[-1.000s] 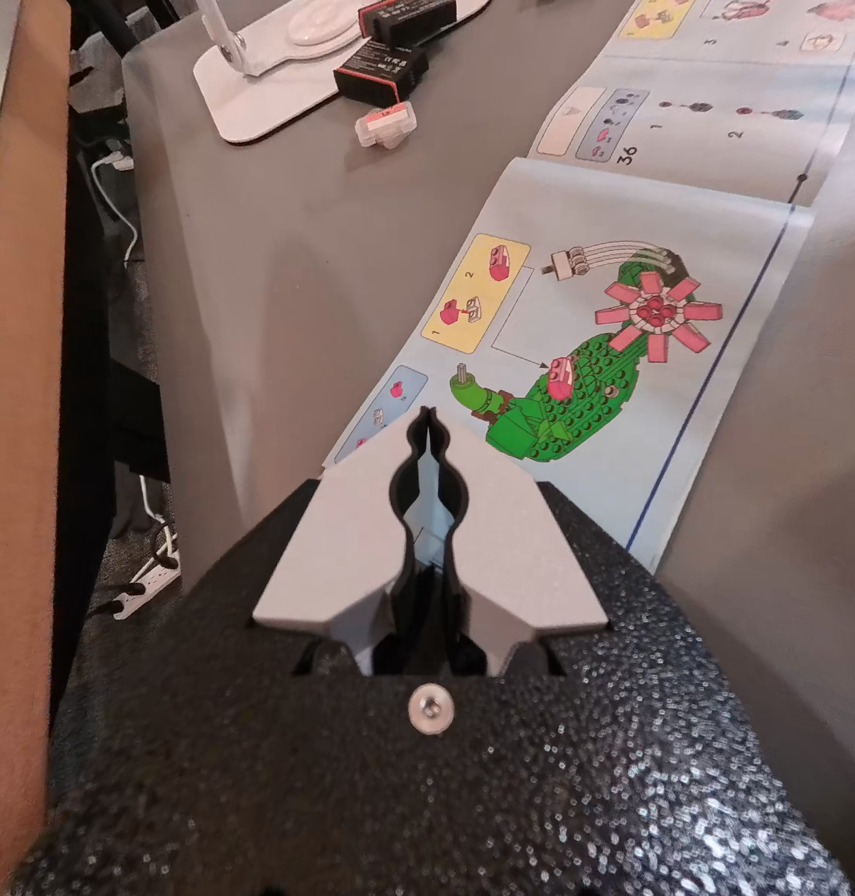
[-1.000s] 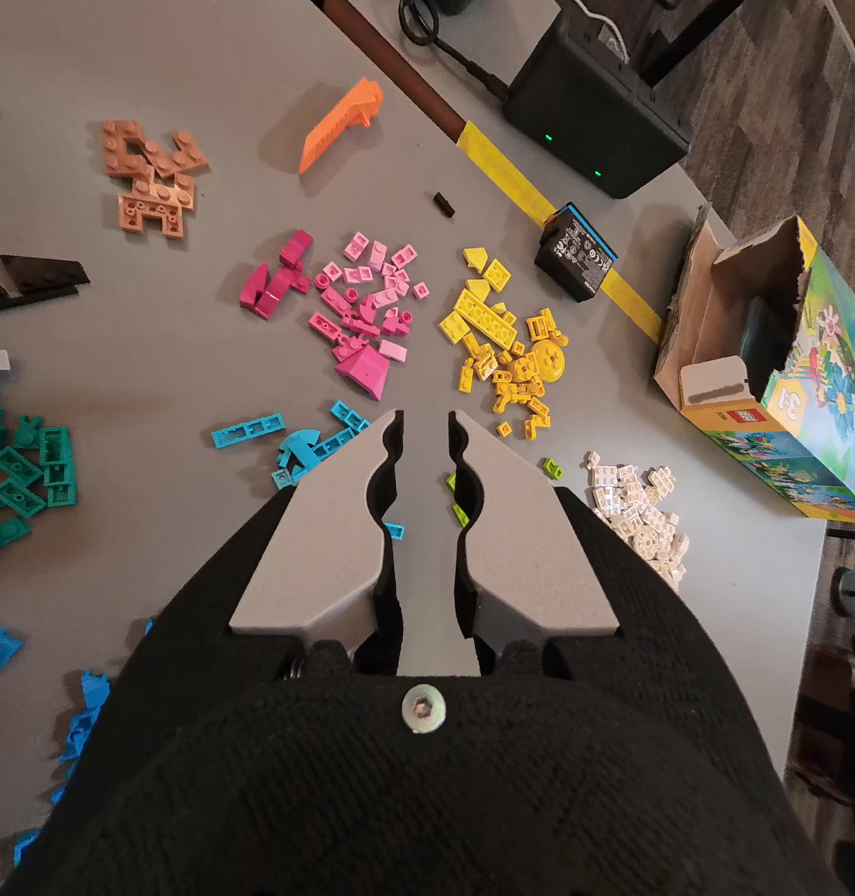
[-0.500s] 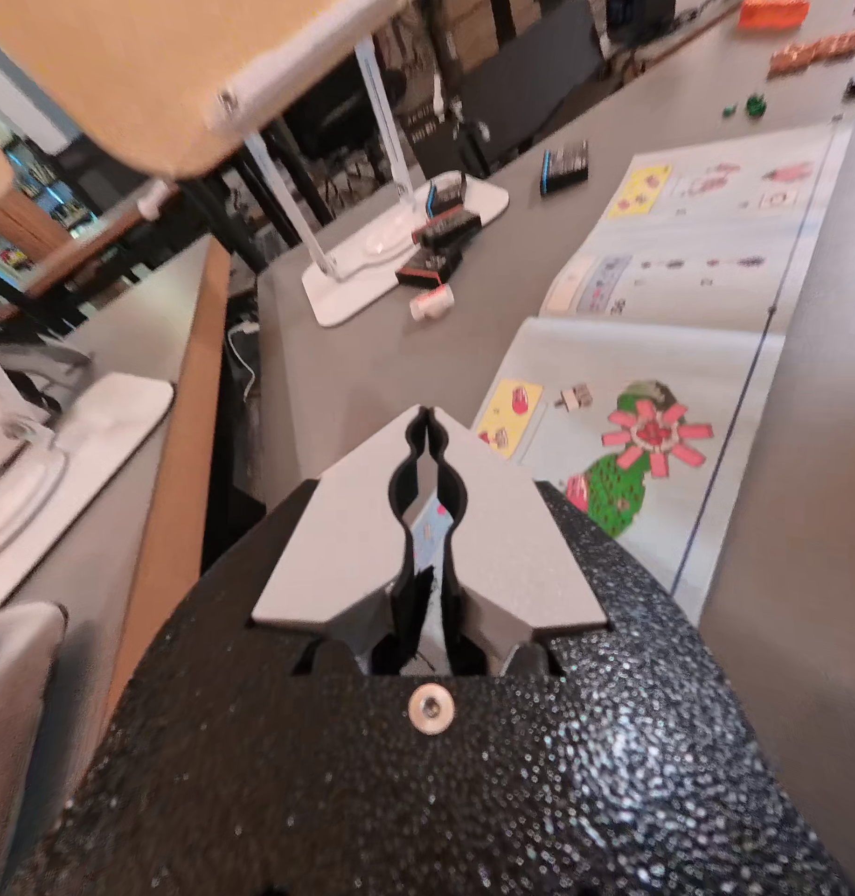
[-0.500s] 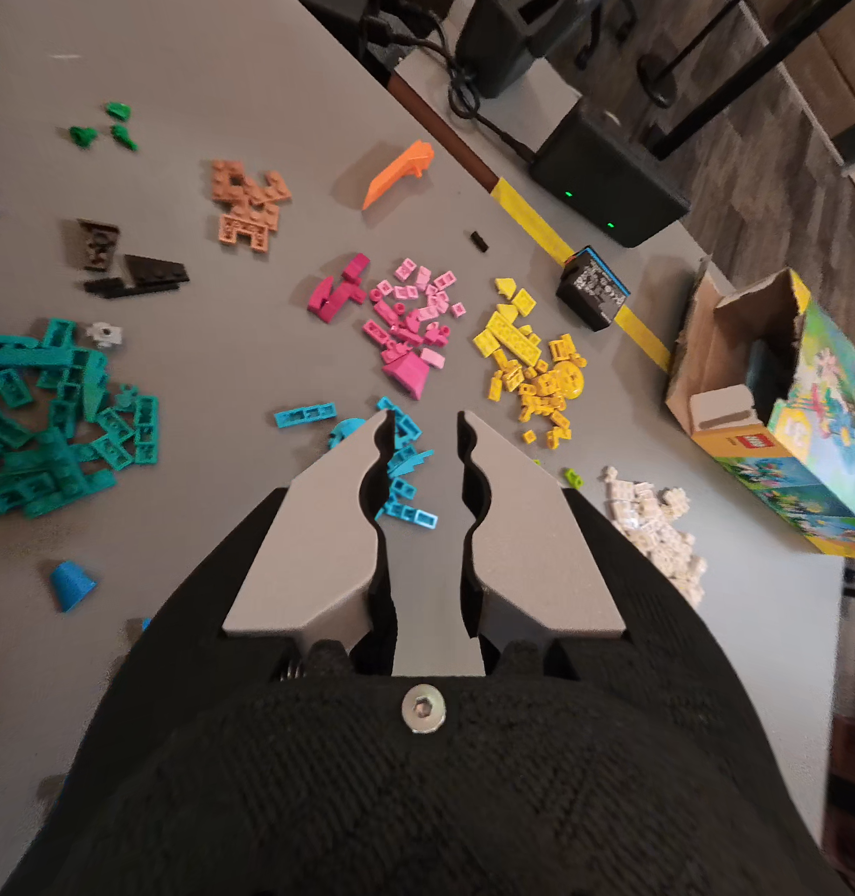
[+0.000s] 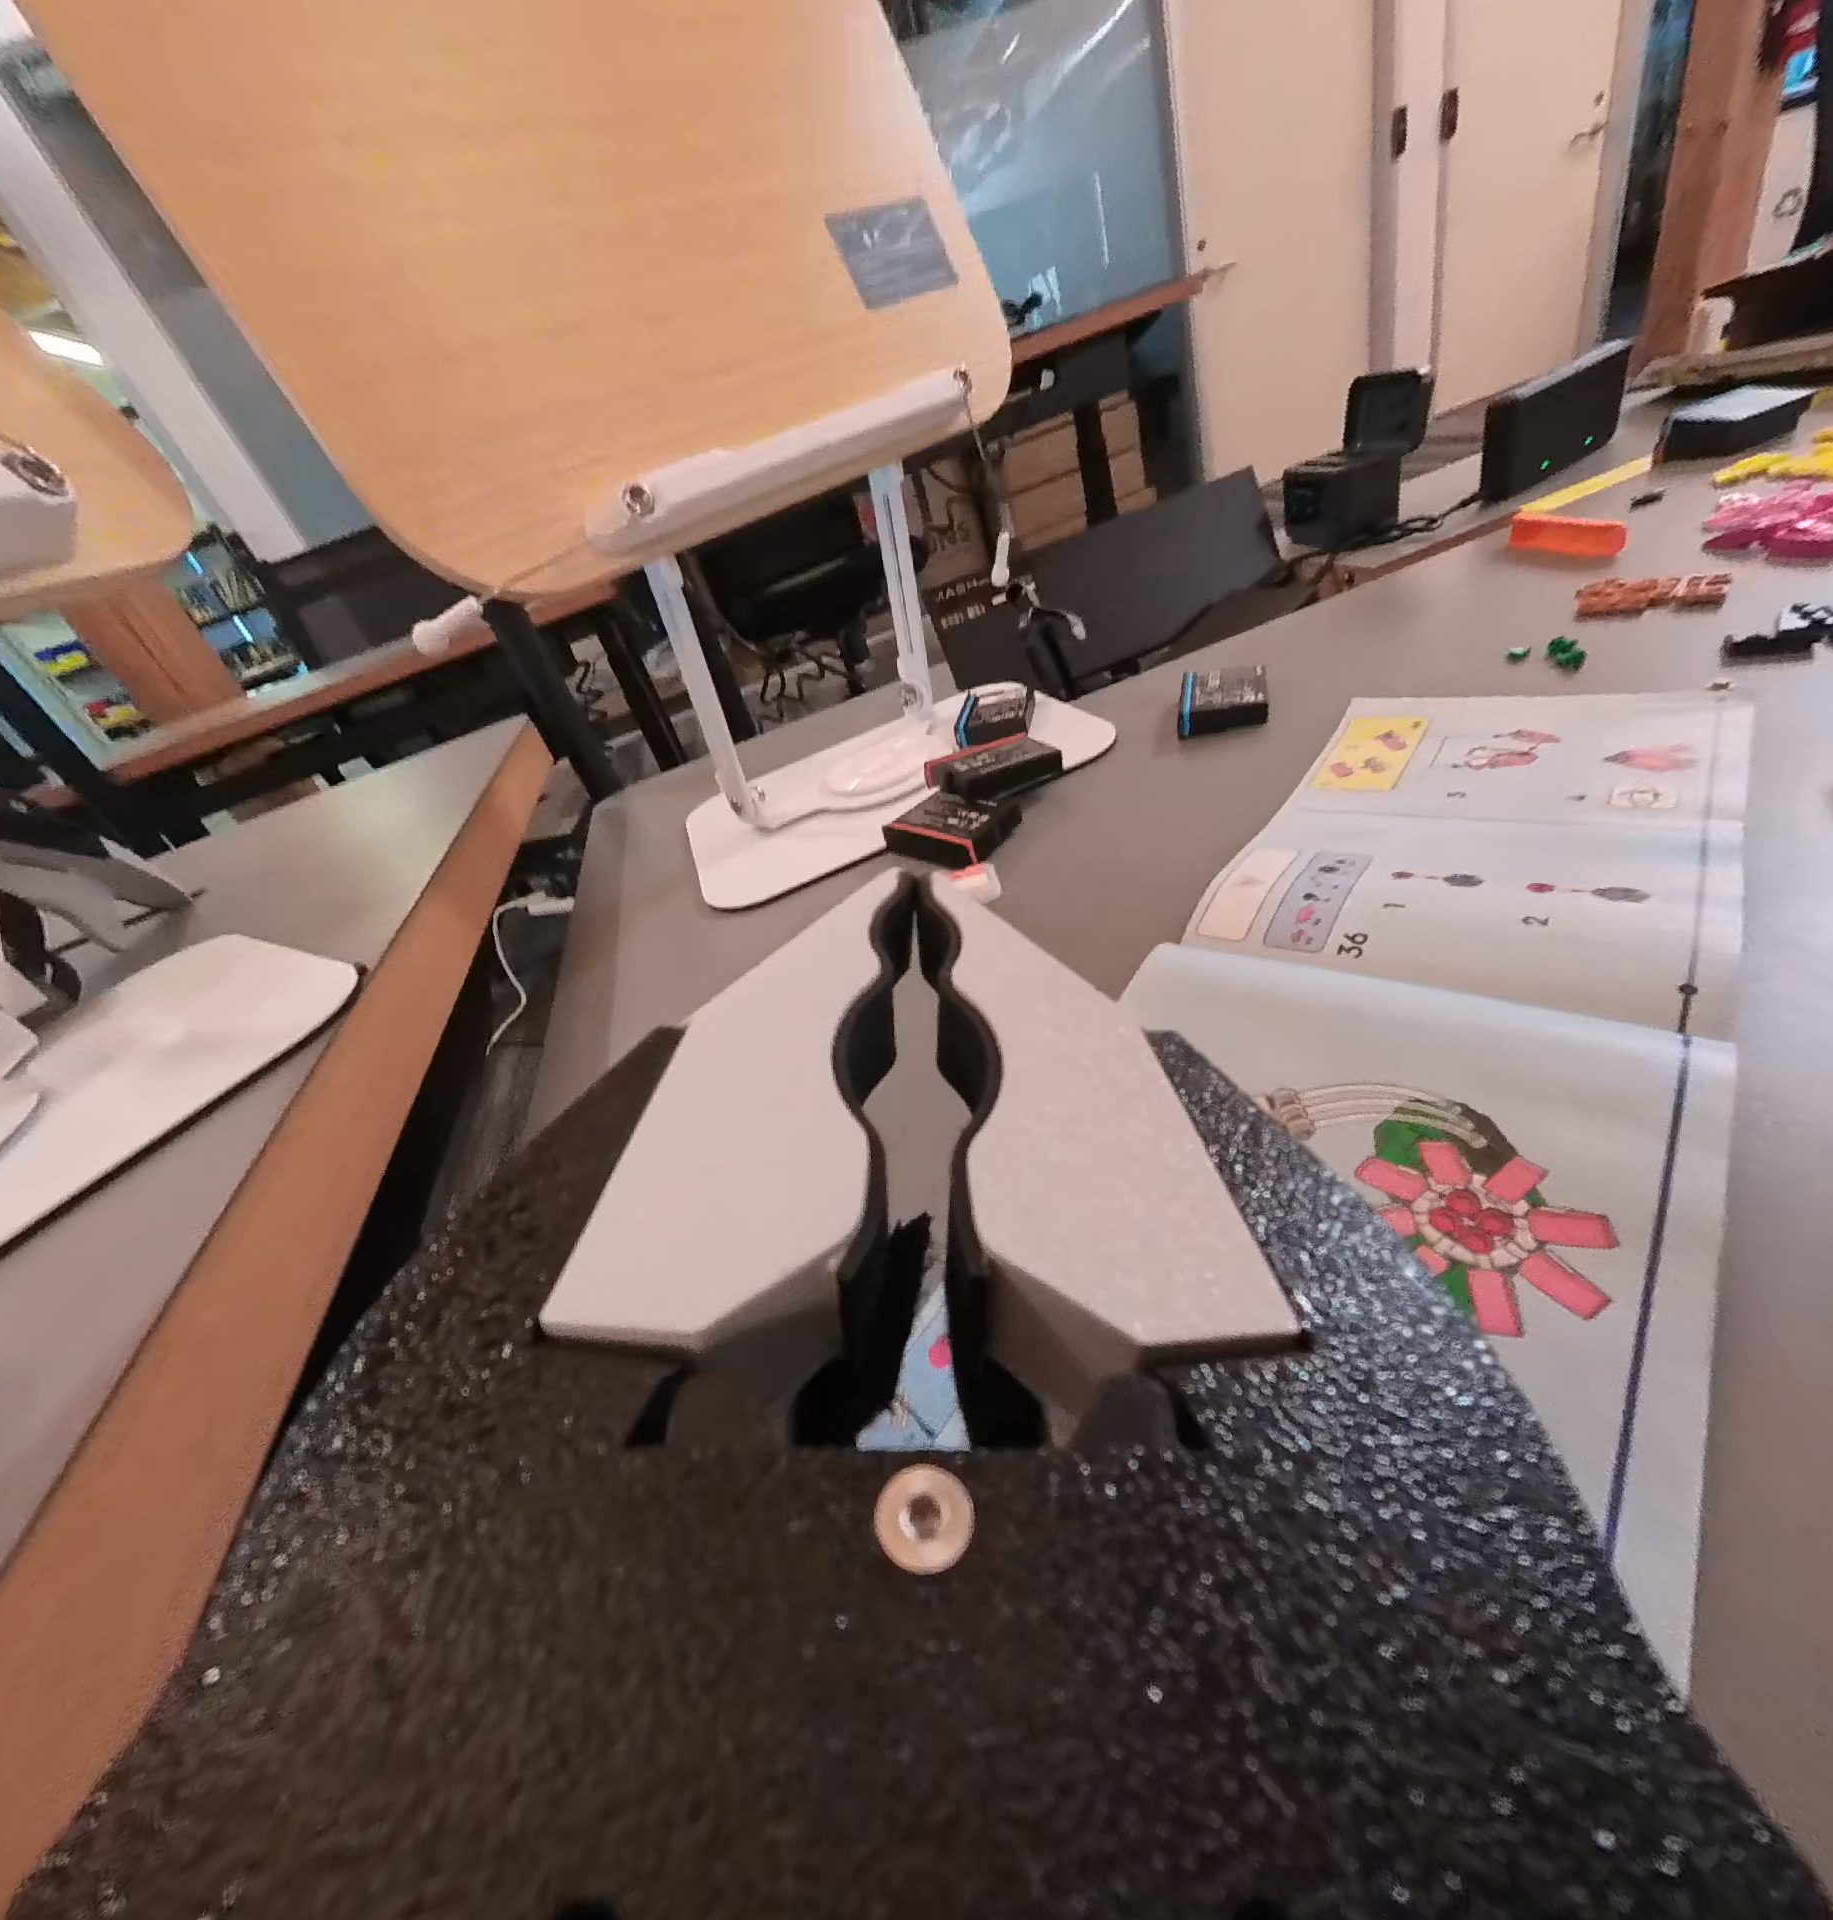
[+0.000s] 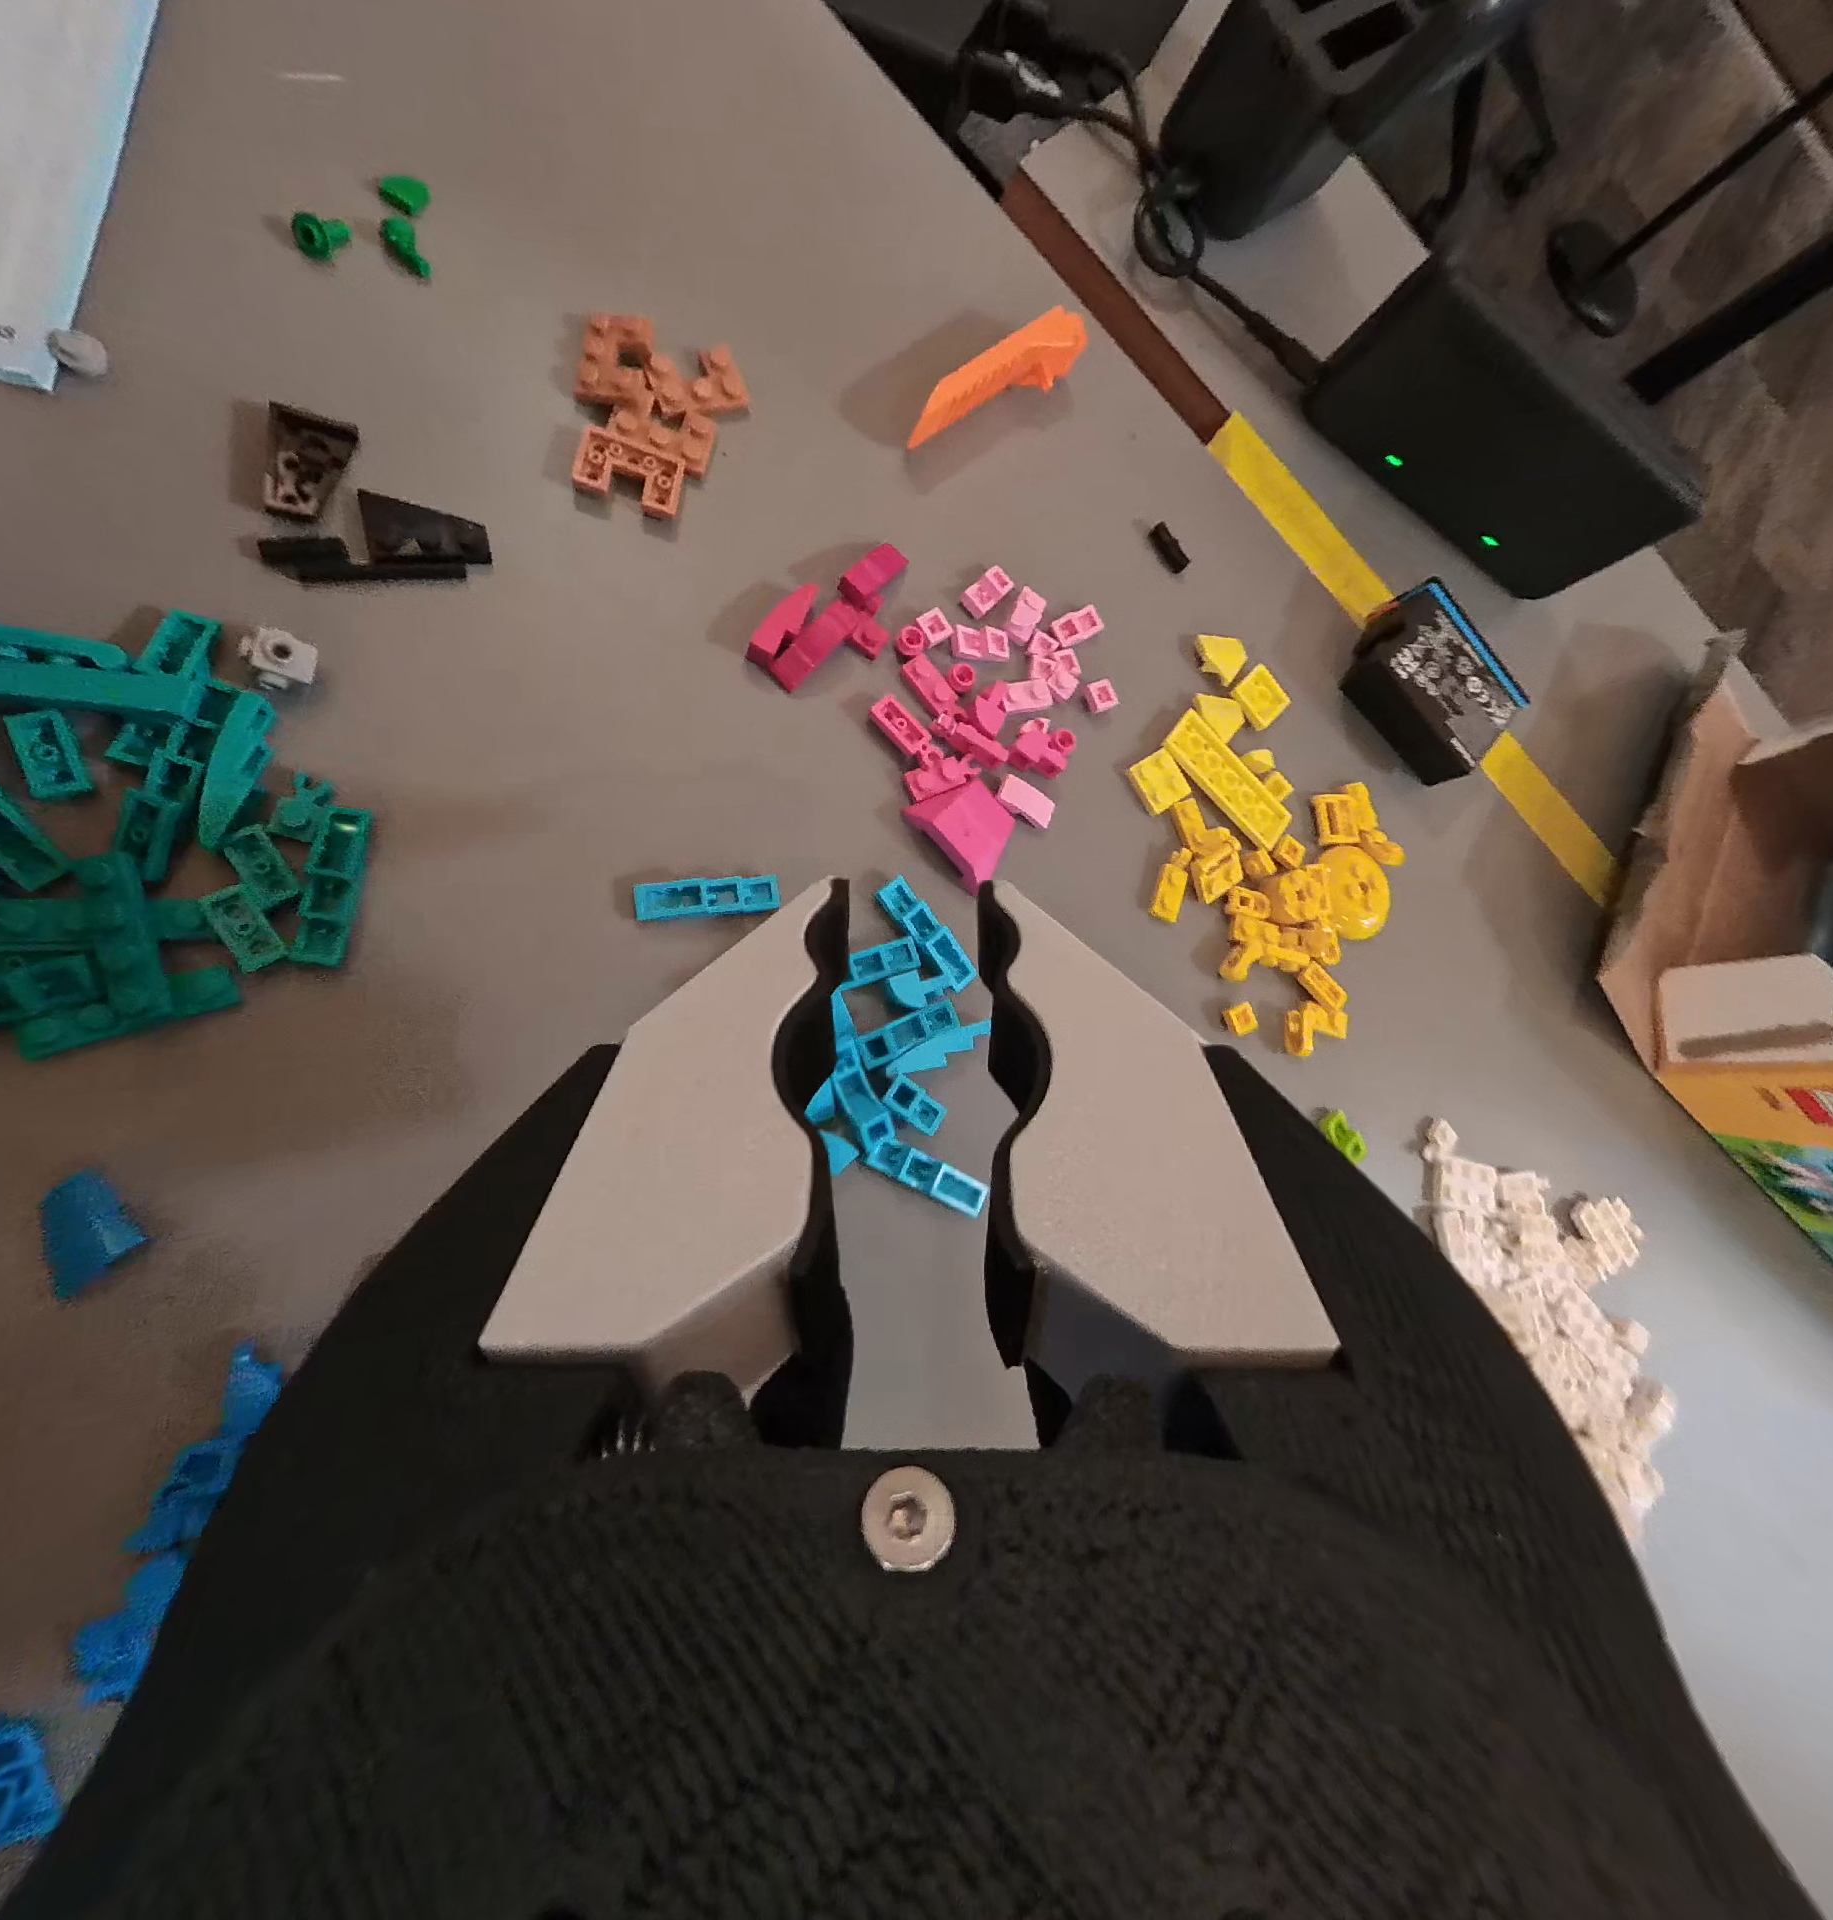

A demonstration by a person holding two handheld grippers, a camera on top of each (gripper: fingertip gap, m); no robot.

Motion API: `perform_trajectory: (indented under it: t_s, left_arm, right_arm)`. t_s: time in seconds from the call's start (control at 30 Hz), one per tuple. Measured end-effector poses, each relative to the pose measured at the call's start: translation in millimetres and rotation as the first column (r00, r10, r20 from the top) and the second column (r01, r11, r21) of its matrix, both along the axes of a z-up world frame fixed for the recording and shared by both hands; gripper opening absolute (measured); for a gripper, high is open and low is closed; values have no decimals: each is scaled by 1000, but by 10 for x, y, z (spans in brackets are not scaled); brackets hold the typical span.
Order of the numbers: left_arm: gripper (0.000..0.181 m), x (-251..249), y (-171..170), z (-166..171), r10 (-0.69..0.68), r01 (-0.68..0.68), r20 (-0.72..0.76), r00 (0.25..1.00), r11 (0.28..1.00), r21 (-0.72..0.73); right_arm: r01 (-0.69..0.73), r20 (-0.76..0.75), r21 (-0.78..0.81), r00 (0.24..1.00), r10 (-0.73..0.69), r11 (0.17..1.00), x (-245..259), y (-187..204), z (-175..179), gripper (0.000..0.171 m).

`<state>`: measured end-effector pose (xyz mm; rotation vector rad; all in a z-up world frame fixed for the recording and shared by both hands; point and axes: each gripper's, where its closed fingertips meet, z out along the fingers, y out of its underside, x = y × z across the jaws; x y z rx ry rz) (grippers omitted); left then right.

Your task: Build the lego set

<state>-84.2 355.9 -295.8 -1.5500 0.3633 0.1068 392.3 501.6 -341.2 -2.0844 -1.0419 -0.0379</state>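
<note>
My left gripper (image 5: pixel 914 902) is shut and empty, held above the near left end of the open instruction booklet (image 5: pixel 1452 1039) on the grey table. My right gripper (image 6: pixel 910 894) is open and empty, high over the sorted brick piles. A light-blue pile (image 6: pixel 907 1049) lies on the table under the gap between its jaws. Beyond it lie pink bricks (image 6: pixel 979 717) and yellow bricks (image 6: pixel 1255 831). Teal bricks (image 6: pixel 133 842) lie to the left, white bricks (image 6: pixel 1535 1278) to the right, and tan plates (image 6: pixel 652 410) farther off.
A wooden-topped lamp (image 5: pixel 538 260) on a white base (image 5: pixel 787 831) with black batteries stands ahead of the left gripper. An orange brick separator (image 6: pixel 1000 374), black pieces (image 6: pixel 361 509), small green pieces (image 6: pixel 372 223), an open set box (image 6: pixel 1764 997) and a black charger (image 6: pixel 1494 436) surround the piles. One gripper's finger ends stand about 50 cm off the other's. My right tips are roughly 15 cm from the orange brick separator (image 6: pixel 1000 374).
The left gripper tilted up from the booklet page toward the lamp and room. The right gripper rose and pulled back, so more piles show and the light-blue pile now lies between its jaws.
</note>
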Motion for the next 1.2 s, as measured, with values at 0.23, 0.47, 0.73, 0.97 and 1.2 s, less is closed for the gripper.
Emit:
perform_trajectory:
  t_s: [0.23,0.47,0.73,0.97,1.2]
  left_arm:
    - [0,18,16,-14,-5,5,9,1000,1000,7]
    - [0,38,16,-17,-15,15,13,1000,1000,4]
    - [0,47,20,-31,-22,22,23,999,1000,-6]
    - [0,58,17,-28,-27,27,24,999,1000,-5]
    - [0,70,-7,2,-29,29,22,999,1000,7]
  right_arm:
    - [-100,44,-137,993,107,985,-9,208,-265,24]
    - [-171,56,-235,980,189,957,8,335,-478,28]
    - [-189,49,-228,977,205,955,17,446,-505,23]
    - [-172,90,-240,976,199,955,98,473,-512,17]
    - [-158,105,-215,977,184,964,135,518,-358,18]
